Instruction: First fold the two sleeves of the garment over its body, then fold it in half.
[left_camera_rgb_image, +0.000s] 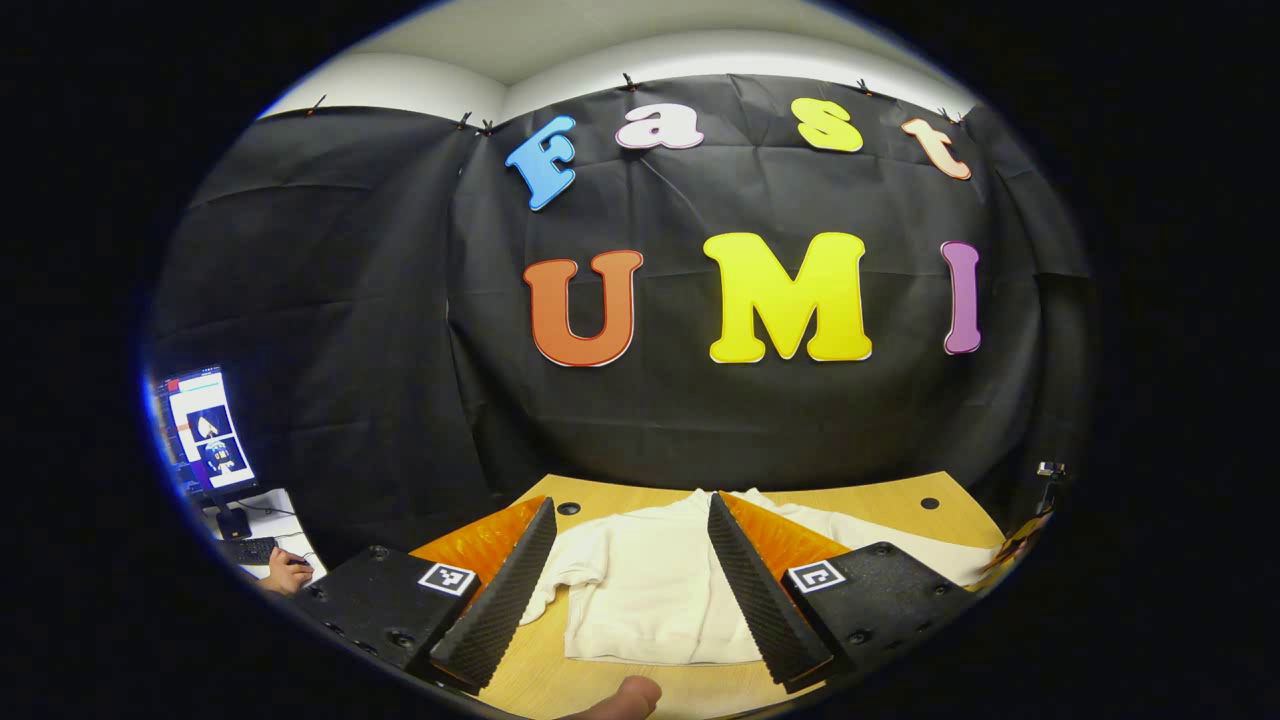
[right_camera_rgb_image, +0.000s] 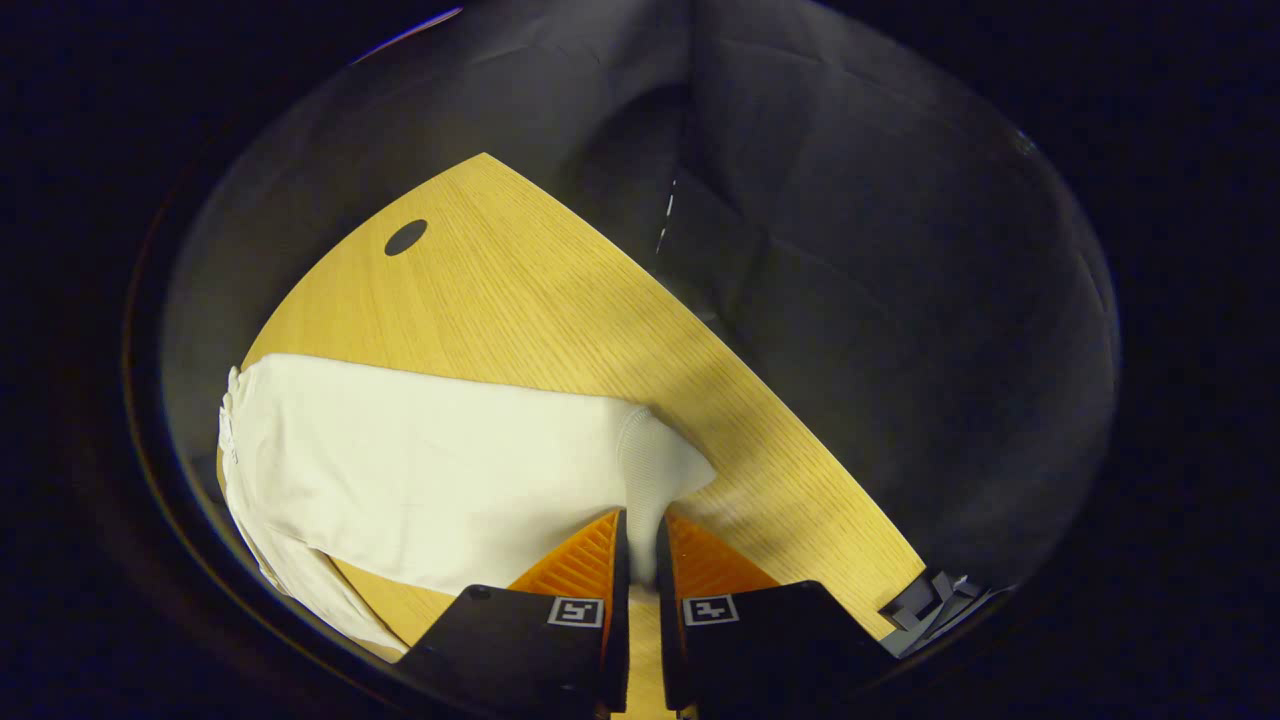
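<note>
White garment (left_camera_rgb_image: 650, 580) spread flat on the table (right_camera_rgb_image: 520, 290), one sleeve stretched out sideways from the body. Right gripper (right_camera_rgb_image: 640, 540) clamped on that sleeve's ribbed cuff (right_camera_rgb_image: 655, 465), at the end farthest from the body. Left gripper (left_camera_rgb_image: 630, 570) spread wide, hovering above the body, holding nothing. Risk from here: thin pinch on the cuff's edge, so could slip free mid-fold; dragging the sleeve could also tug the body askew and wrinkle it.
</note>
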